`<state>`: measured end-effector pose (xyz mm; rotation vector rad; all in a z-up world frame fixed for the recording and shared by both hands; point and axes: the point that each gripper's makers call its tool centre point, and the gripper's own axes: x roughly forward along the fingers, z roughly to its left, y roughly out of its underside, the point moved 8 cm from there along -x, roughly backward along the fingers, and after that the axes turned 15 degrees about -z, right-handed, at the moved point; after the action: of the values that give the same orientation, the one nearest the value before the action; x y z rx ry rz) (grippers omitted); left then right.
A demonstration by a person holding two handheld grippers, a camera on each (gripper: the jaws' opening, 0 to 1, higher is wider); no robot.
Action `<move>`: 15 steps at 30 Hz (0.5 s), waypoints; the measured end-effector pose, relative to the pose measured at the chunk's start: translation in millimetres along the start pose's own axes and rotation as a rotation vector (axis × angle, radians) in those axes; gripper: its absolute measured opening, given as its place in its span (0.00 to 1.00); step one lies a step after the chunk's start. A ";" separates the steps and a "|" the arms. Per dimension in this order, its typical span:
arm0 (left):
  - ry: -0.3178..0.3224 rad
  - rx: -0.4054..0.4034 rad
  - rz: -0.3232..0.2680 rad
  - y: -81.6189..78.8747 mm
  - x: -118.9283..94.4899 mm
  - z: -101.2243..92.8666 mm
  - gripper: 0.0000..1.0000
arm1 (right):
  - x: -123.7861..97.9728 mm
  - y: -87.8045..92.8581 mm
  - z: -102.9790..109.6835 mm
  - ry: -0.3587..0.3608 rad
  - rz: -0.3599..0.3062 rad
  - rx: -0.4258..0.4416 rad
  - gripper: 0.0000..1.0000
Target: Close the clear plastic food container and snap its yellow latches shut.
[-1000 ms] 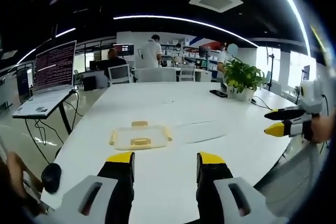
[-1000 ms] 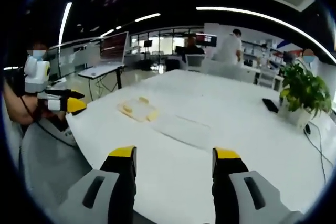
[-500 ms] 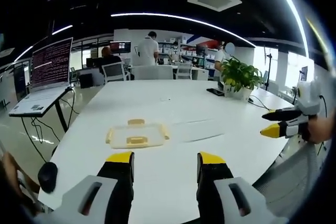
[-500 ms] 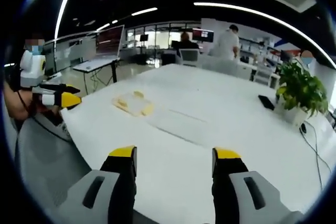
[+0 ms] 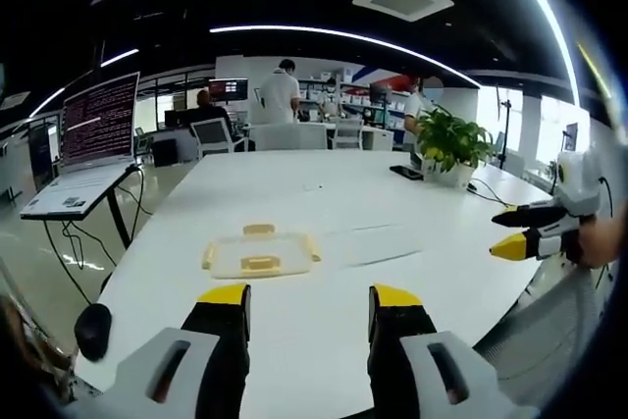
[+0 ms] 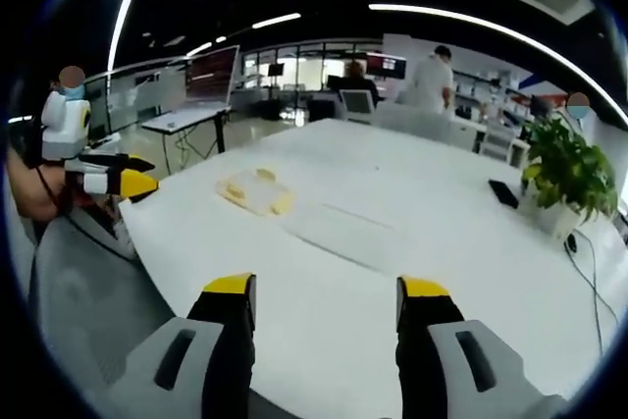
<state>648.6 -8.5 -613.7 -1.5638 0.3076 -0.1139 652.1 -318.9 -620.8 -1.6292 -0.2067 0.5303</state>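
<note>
Clear plastic container (image 5: 261, 254) with yellow latches (image 5: 259, 264) — on a smooth, matt white table (image 5: 324, 193).

A white table (image 5: 324, 193) is seen in both views, and on it a clear plastic container (image 5: 260, 253) is marked by pale yellow latches (image 5: 261, 264). Beside it a clear lid (image 5: 378, 243) is faintly outlined against the white. The left gripper (image 5: 307, 298) is finished in black with yellow tips and grey housings, and the same black, yellow and grey is worn by the right gripper (image 6: 329, 291). Green leaves are carried by a plant (image 5: 453, 140) in a white pot. Red and white lines of text are shown on a laptop screen (image 5: 99, 122). A black mouse (image 5: 92, 332) and a black phone (image 6: 503, 194) are also seen.
</note>
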 end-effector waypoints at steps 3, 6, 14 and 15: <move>0.000 0.001 -0.002 -0.1 -0.2 0.4 0.42 | 0.6 -0.4 0.9 -0.002 0.002 -0.009 0.55; 0.004 -0.005 0.001 0.1 0.3 0.5 0.42 | 0.5 -0.4 -0.6 0.008 0.004 -0.011 0.55; 0.045 -0.006 0.029 1.4 0.8 -4.9 0.42 | 1.3 -2.0 -2.3 0.031 0.008 -0.023 0.54; 0.046 -0.006 0.036 1.4 1.8 -4.2 0.42 | 1.7 -2.1 -2.1 0.033 0.013 -0.028 0.54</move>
<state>649.0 -13.0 -615.2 -1.5622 0.3728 -0.1214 654.9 -319.8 -619.0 -1.6662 -0.1806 0.5120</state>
